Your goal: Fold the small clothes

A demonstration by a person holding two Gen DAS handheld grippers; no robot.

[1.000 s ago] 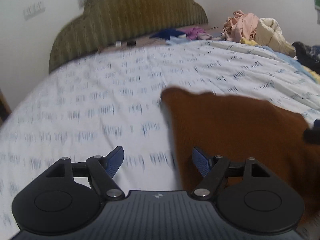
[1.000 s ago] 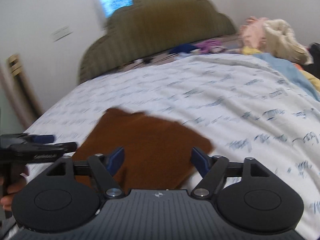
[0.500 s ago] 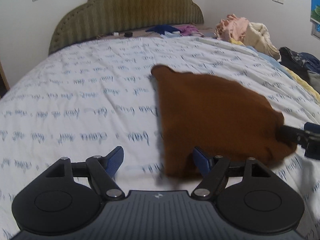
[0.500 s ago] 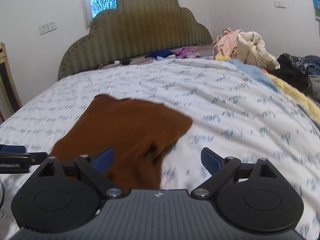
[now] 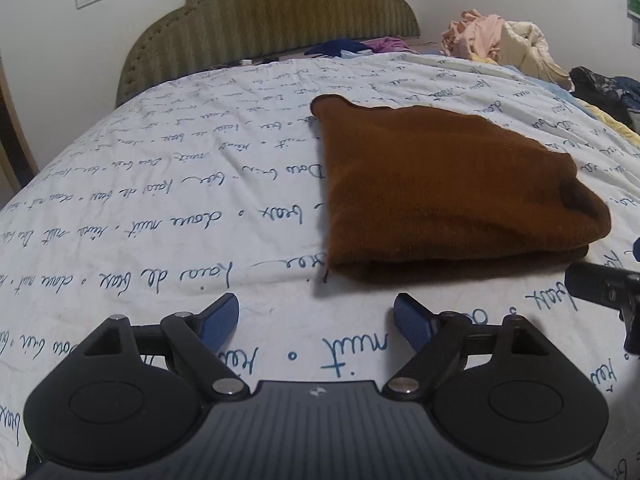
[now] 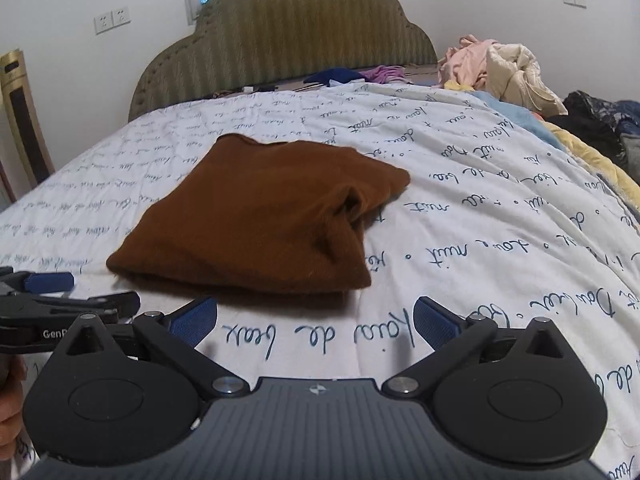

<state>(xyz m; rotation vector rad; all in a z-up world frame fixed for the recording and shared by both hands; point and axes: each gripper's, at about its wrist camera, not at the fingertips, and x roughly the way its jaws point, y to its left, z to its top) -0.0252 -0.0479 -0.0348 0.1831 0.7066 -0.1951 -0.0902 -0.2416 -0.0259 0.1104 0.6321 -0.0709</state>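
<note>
The bed cover [image 5: 168, 216], white with blue handwriting printed on it, fills almost all of both views, and I take the brown garment [image 5: 432, 196] as the landmark for every place here. This garment lies on the cover, already folded to a thick flat packet, with its folded edge toward the tongs. Its long axis seems to run from this near edge away toward the green headboard [image 6: 280, 44], which stands far behind the garment. A pile of other clothes [image 6: 500, 68] is well behind the garment and to its right side, near the wall.

The left gripper [image 5: 316, 320] is in front of the garment's near left corner, close to it but not touching. Its jaws are opening, and only bare cover is between them. The right gripper [image 6: 316, 318] is in front of the near edge, more toward the right corner, also apart from the cloth. Its jaws are opening too, already very wide, with nothing between them.

Both tongs are about equally near, so I think neither has an advantage. The garment lies straight ahead of both. In my judgement this fold is finished, and any next fold must begin from this near edge.
</note>
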